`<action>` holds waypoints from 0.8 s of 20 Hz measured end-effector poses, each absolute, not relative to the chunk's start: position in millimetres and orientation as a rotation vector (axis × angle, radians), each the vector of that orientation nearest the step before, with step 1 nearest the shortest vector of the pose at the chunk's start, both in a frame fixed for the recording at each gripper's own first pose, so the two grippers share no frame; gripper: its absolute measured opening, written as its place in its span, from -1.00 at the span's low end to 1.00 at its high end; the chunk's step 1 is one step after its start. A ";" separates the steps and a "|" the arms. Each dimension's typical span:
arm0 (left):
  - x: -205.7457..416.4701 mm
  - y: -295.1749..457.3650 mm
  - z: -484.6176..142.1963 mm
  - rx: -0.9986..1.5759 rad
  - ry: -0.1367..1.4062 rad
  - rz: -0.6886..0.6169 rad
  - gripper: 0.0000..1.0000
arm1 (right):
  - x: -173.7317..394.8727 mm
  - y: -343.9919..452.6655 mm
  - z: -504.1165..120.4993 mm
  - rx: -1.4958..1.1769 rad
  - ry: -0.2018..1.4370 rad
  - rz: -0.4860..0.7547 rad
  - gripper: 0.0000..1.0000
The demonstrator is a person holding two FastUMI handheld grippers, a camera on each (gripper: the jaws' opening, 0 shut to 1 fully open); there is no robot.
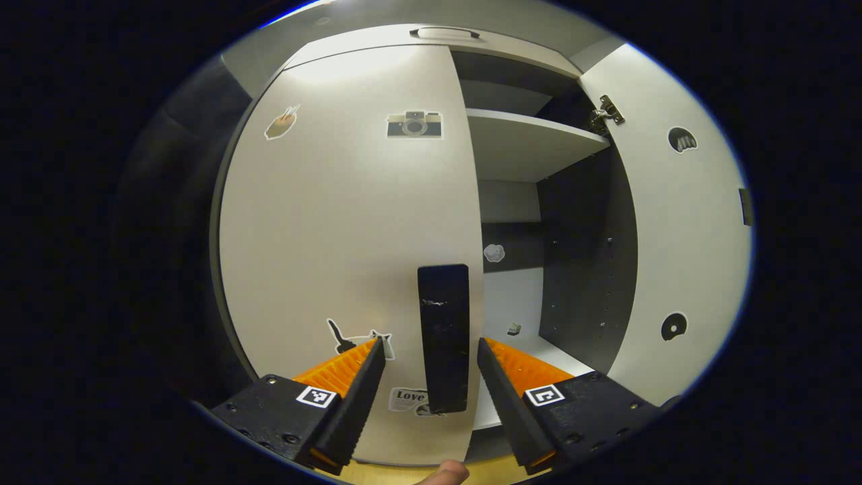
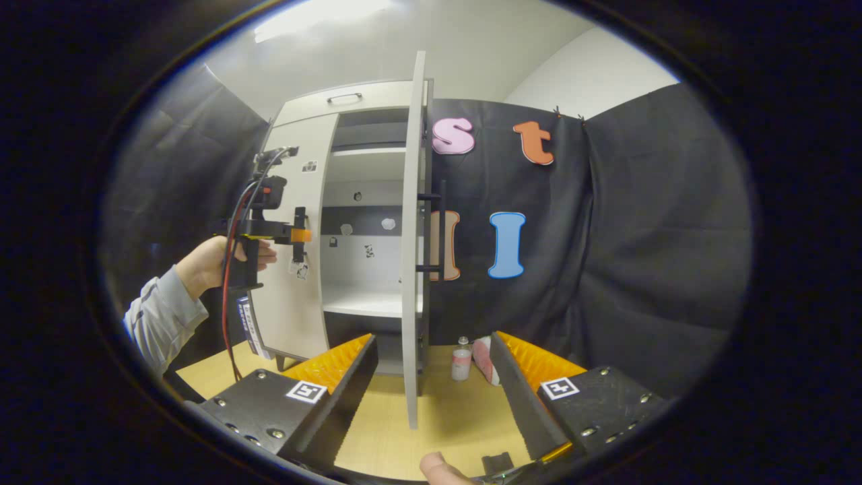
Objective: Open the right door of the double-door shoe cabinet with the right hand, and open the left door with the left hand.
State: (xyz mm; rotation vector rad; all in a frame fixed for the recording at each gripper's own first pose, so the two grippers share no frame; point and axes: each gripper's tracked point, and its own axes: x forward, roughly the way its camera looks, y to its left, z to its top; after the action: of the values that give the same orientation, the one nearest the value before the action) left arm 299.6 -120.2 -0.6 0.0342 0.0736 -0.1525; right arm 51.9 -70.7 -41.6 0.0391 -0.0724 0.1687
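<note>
The white shoe cabinet stands right in front of my left gripper. Its left door, dotted with stickers, looks shut. The door's black vertical handle stands between the open fingers, with a gap on each side. The right door is swung wide open, baring the shelves. In the right gripper view that right door stands edge-on with its black handle behind it. My right gripper is open, well back from the door and holding nothing. A hand holds the left gripper at the left door.
A small pink-labelled bottle and a white-and-red object stand on the wooden floor by the open door's foot. Black cloth hangs to the right of the cabinet. A grey sleeve reaches in from the left.
</note>
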 end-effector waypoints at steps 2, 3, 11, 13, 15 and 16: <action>296.0 -117.8 -3.3 -0.011 0.093 -0.136 0.46 | 43.1 -66.6 -41.3 0.035 -0.077 0.177 0.99; 302.8 -118.9 2.3 0.006 0.075 -0.142 0.41 | 39.5 -63.6 -40.6 0.038 -0.080 0.183 0.99; 302.6 -130.2 -1.1 0.088 0.093 -0.175 -0.30 | 5.1 -44.5 -33.2 0.045 -0.094 0.213 0.99; 301.2 -130.5 -1.1 0.053 0.099 -0.191 -0.38 | -4.5 -42.3 -29.2 0.041 -0.103 0.214 0.94; 297.4 -129.2 -1.5 0.041 0.095 -0.190 -0.46 | -12.2 -36.4 -23.6 0.040 -0.110 0.220 0.99; 294.8 -128.4 -1.5 0.044 0.092 -0.183 -0.51 | -17.0 -34.8 -21.7 0.038 -0.113 0.219 0.99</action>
State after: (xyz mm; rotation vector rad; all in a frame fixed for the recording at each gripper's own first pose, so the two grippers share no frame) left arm 294.8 -128.4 -1.5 0.0443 0.0924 -0.1832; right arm -17.0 -34.8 -21.7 0.0375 -0.1130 0.2188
